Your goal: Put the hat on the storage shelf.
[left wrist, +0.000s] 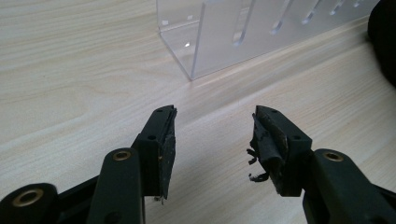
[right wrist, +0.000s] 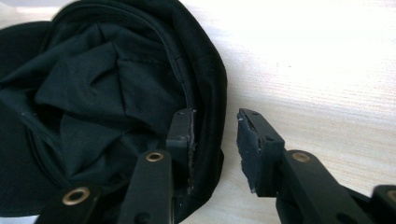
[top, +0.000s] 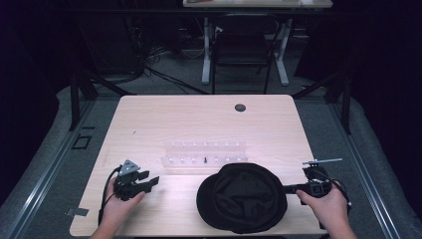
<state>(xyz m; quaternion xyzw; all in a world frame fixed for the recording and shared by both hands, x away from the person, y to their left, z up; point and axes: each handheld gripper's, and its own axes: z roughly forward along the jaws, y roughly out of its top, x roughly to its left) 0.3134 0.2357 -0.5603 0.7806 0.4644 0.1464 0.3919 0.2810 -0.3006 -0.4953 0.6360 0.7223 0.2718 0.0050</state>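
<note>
High view | right gripper [top: 289,188] parted around black hat [top: 242,197] rim | left gripper [top: 153,180] parted

My table [top: 164,119] is showing a light tan colour with thin wood lines running across it. The hat [top: 242,196] is looking all black, inside and out. My left tongs [left wrist: 212,140] are showing black, with little gold rings on the arms. My right tongs [right wrist: 215,140] are showing the same black and gold. The plastic rack [top: 205,153] is looking clear like glass. A small dark round spot [top: 240,107] is sitting on the table.
</note>
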